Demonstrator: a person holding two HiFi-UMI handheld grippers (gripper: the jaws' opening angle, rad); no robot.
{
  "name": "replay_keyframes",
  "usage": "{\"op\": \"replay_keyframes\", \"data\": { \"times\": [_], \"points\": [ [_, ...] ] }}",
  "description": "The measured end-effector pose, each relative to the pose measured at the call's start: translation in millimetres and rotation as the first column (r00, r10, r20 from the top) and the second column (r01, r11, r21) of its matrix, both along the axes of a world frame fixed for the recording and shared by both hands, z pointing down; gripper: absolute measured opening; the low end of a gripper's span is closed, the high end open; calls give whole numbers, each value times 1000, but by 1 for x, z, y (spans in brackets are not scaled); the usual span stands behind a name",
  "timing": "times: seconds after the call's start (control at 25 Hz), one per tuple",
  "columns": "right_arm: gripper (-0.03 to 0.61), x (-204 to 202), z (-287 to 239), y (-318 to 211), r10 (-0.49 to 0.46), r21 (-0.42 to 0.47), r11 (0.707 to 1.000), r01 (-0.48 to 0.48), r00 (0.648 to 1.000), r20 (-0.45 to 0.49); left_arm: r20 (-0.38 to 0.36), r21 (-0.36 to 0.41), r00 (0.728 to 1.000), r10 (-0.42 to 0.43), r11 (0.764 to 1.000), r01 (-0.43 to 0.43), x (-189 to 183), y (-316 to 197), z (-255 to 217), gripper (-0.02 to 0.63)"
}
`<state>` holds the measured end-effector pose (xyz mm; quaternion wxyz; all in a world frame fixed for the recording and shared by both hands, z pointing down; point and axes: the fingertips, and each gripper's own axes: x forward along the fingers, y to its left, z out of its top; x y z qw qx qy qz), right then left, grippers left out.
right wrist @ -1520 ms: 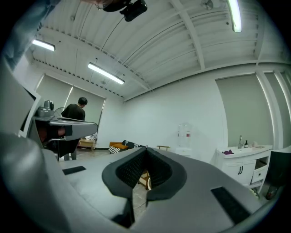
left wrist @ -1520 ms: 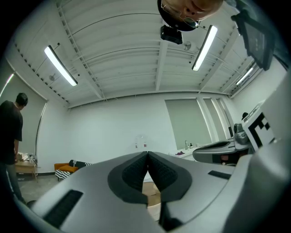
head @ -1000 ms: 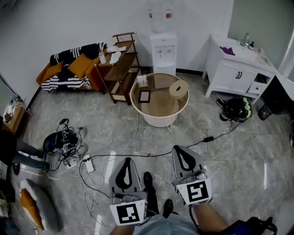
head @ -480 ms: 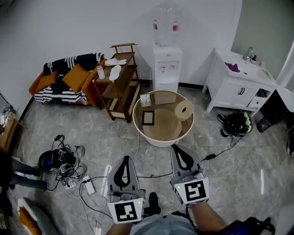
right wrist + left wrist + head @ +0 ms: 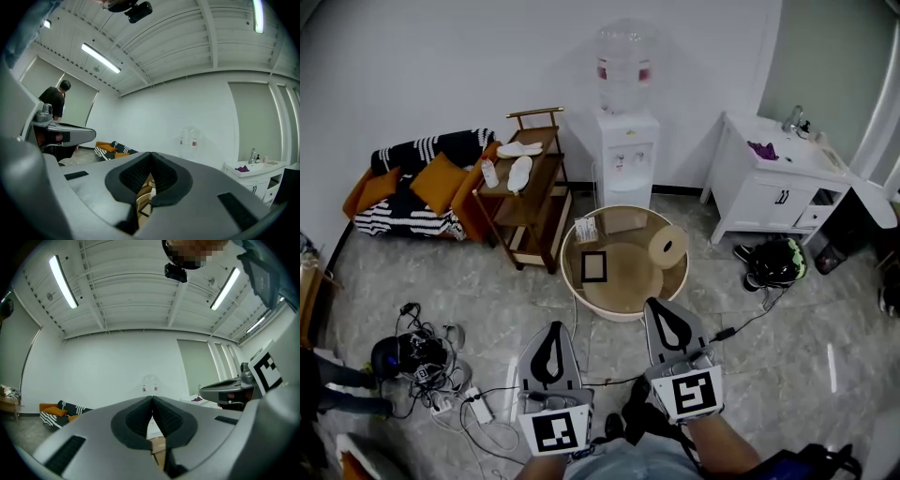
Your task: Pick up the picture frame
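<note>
A small black picture frame (image 5: pixel 593 266) lies flat on the left side of a round glass-topped table (image 5: pixel 623 297) with a cream rim, in the head view. My left gripper (image 5: pixel 552 330) and right gripper (image 5: pixel 664 306) hang side by side just short of the table's near edge, both pointing toward it. Each is shut with nothing held. In the left gripper view the left gripper (image 5: pixel 152 399) shows its tips meeting; in the right gripper view the right gripper (image 5: pixel 151 155) does the same. The frame is barely visible past the jaws there.
On the table also sit a roll of tape (image 5: pixel 667 245) and a small card stand (image 5: pixel 586 228). A water dispenser (image 5: pixel 625 141) stands behind, a wooden shelf (image 5: pixel 520 199) to the left, a white cabinet (image 5: pixel 773 194) to the right. Cables (image 5: pixel 473 394) litter the floor at left.
The view has advanced toward the table, which now lies closer to both grippers. Both grippers stay shut and level.
</note>
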<state>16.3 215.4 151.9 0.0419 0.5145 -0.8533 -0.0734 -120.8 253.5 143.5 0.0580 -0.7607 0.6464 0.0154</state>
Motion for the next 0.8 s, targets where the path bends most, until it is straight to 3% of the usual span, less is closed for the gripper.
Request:
{"op": "replay_keyframes", "data": {
  "times": [0.44, 0.64, 0.8],
  "points": [
    [14, 27, 33, -115, 14, -46, 999, -12, 999, 37, 46, -58, 998, 34, 998, -31, 33, -115, 25, 15],
    [14, 41, 36, -182, -27, -67, 997, 30, 998, 50, 82, -75, 996, 28, 997, -22, 56, -179, 28, 15],
    [14, 49, 21, -220, -65, -35, 997, 67, 996, 66, 94, -44, 996, -1, 999, 5, 71, -210, 10, 15]
  ]
}}
